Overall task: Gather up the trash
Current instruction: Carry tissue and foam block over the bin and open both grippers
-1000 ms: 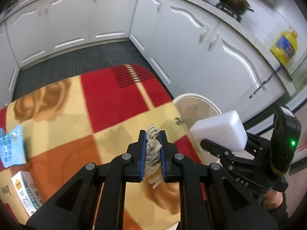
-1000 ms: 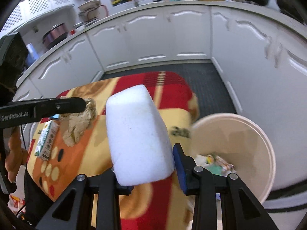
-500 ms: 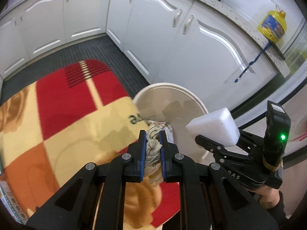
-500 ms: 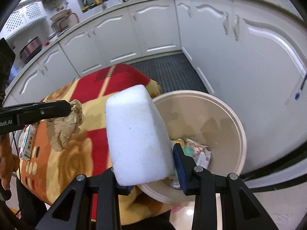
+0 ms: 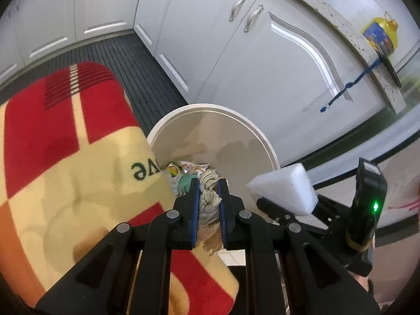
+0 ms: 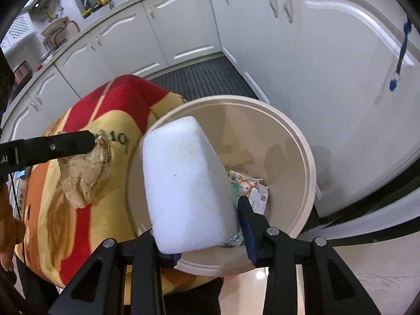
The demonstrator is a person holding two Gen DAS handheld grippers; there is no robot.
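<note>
Your left gripper (image 5: 208, 189), low in the frame's centre, stays pinched tight on the crumpled brown paper (image 6: 86, 168). Both hands have swung off the patterned cloth (image 5: 65, 157) to the bin (image 6: 302, 141), which now fills mid-frame. At right, your right gripper (image 6: 203, 211) has just eased slightly wider, yet the white foam block (image 6: 183, 183) still sits between its jaws over the bin's mouth; both pieces look ready to drop.

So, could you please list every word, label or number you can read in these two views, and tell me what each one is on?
"ave", seen upside down and cut off by the fold: dark letters on the blanket.
".AI", the end of a longer word: white print on the left gripper arm at the right view's left edge.
Yellow bottle label: too blurred to read.
Wrappers in the bin: print too small to read.
</note>
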